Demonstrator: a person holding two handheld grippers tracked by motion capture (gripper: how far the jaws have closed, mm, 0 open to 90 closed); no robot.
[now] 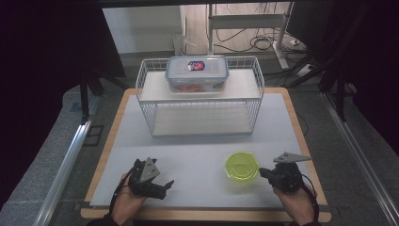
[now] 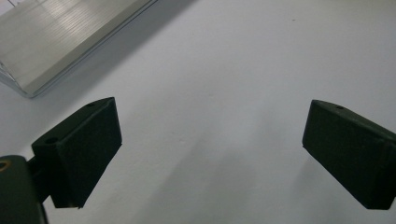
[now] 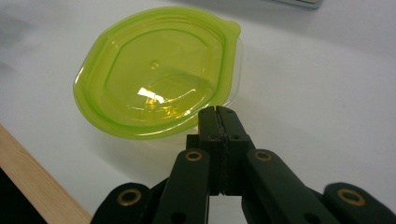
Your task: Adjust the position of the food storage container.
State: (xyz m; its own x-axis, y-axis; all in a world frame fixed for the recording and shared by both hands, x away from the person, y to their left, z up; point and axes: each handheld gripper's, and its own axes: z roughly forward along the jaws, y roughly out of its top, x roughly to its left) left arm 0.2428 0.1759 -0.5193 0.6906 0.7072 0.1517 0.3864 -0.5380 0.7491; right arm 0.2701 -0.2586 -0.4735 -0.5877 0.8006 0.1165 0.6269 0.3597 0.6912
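Here, the green lid (image 1: 242, 165) lies near right on the table (image 1: 197, 141), just beside the clenched, empty right gripper (image 3: 218, 114); left gripper (image 2: 210, 149) released; lid likely light, flexible, best taken by its rim

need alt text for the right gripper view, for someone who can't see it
The right gripper's two black jaws are pressed shut, their tips at the near rim of a round, translucent green lidded container. It sits on a white table surface with a wooden edge at lower left.

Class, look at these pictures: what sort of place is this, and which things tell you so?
Probably a lab or workshop for recording handling tasks: a hand-held left gripper, a staged wire rack on the table, and cables on the floor behind.
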